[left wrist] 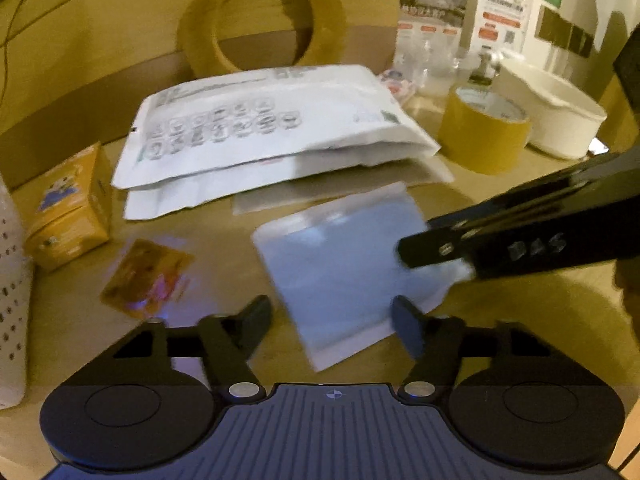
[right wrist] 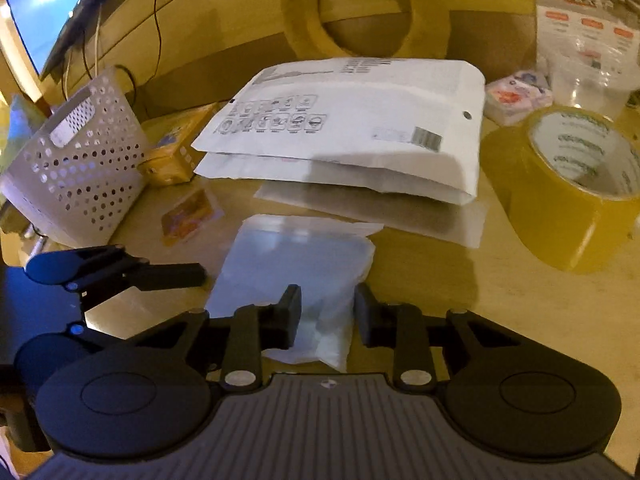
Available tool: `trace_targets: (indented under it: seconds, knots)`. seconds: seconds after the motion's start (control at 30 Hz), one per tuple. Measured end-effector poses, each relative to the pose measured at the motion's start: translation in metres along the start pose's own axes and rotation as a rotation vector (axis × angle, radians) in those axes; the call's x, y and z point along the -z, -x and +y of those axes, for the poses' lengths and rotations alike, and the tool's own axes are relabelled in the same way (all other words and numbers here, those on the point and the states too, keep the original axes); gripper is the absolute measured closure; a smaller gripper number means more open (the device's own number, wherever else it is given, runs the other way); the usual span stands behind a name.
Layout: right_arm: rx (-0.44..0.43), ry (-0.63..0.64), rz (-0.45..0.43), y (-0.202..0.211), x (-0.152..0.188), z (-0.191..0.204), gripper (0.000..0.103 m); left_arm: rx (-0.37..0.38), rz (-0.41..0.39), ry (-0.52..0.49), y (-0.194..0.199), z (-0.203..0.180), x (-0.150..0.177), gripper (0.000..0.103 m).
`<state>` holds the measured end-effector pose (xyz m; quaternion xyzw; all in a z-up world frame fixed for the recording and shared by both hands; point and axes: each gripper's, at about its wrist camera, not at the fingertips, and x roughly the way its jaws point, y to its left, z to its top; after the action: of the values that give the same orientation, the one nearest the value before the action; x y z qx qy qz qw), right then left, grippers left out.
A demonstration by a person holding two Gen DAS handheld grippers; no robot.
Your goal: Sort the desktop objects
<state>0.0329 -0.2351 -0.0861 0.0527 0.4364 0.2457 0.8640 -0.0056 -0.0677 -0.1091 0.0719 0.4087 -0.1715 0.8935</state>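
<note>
A pale blue plastic pouch (left wrist: 344, 264) (right wrist: 296, 264) lies flat on the wooden desk (right wrist: 460, 300). My right gripper (right wrist: 328, 316) is shut on the pouch's near end, which bunches up white between the pads. In the left wrist view the right gripper (left wrist: 424, 248) reaches in from the right onto the pouch's edge. My left gripper (left wrist: 332, 324) stands open, low over the pouch's other corner, its pads not pressing on it. Seen from the right wrist, the left gripper (right wrist: 176, 276) sits just left of the pouch.
Stacked white mailer bags (left wrist: 280, 132) lie behind the pouch. A yellow tape roll (right wrist: 568, 184) stands at the right, a white perforated basket (right wrist: 80, 160) at the left. An orange box (left wrist: 68, 208), an orange card (left wrist: 148, 276) and a white tub (left wrist: 552, 112) are nearby.
</note>
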Motion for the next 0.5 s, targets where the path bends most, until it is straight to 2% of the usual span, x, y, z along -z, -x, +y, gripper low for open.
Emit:
trace_targets:
  seconds: [0.03, 0.07, 0.1, 0.13, 0.17, 0.2, 0.23, 0.27, 0.5]
  knots:
    - [-0.01, -0.007, 0.003, 0.0, -0.001, -0.001, 0.07, -0.004, -0.003, -0.002, 0.0, -0.002, -0.001, 0.038]
    - [-0.005, -0.011, -0.001, 0.0, -0.001, -0.001, 0.07, -0.011, -0.007, -0.003, -0.002, -0.003, -0.002, 0.043]
    - [0.0, -0.011, -0.006, 0.001, 0.0, -0.001, 0.078, -0.013, -0.011, 0.005, -0.002, -0.003, -0.002, 0.044]
    - [0.009, -0.019, -0.014, 0.002, 0.0, -0.002, 0.087, -0.016, -0.017, 0.022, -0.002, -0.001, -0.002, 0.051]
    - [0.022, -0.028, -0.026, 0.004, 0.001, -0.004, 0.092, -0.035, -0.023, 0.038, -0.001, 0.001, -0.002, 0.07]
    - [0.018, -0.044, -0.029, 0.006, 0.002, -0.009, 0.093, -0.05, -0.025, 0.049, -0.001, 0.003, -0.003, 0.076]
    - [0.011, -0.064, -0.031, 0.006, 0.002, -0.012, 0.093, -0.048, -0.024, 0.065, 0.0, 0.008, -0.004, 0.09]
    - [0.013, -0.073, -0.033, 0.008, 0.003, -0.014, 0.093, -0.045, -0.021, 0.074, 0.0, 0.012, -0.005, 0.097]
    - [0.024, -0.036, -0.085, 0.018, -0.002, -0.003, 0.094, -0.063, -0.047, 0.073, 0.008, 0.015, -0.015, 0.1]
